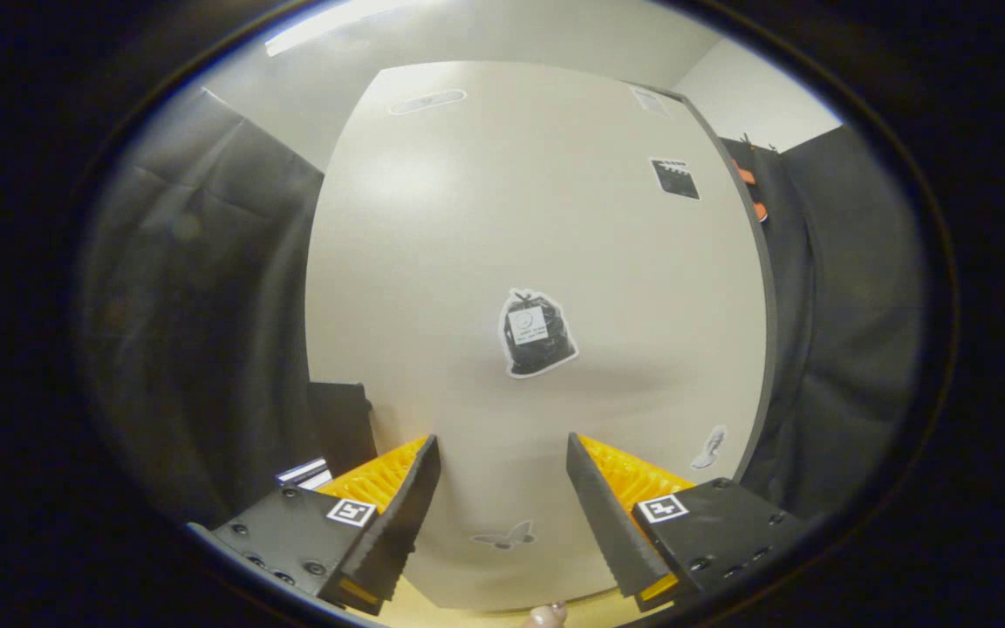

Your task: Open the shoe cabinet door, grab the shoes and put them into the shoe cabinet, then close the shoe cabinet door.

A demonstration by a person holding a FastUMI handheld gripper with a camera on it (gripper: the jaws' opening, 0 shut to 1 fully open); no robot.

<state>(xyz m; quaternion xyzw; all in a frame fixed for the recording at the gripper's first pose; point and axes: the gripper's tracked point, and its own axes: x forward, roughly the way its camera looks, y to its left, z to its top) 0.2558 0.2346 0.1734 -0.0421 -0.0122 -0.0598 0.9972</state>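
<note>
Claw (502, 488) faces the closed shoe cabinet door (468, 218), fingers spread apart and gripping nothing; bag sticker (537, 333) just beyond them.

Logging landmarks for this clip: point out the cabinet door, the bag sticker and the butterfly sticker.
cabinet door (468, 244), gripper view, bare upper panel.
bag sticker (537, 333), gripper view, middle of the bag.
butterfly sticker (504, 535), gripper view, its body, between the open jaws.

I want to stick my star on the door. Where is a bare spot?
The cabinet door is bare above the bag sticker, up to the oval sticker. The open gripper holds nothing; door between its fingers is bare down to the butterfly sticker. Crowded: the right edge, with the square sticker.
</note>
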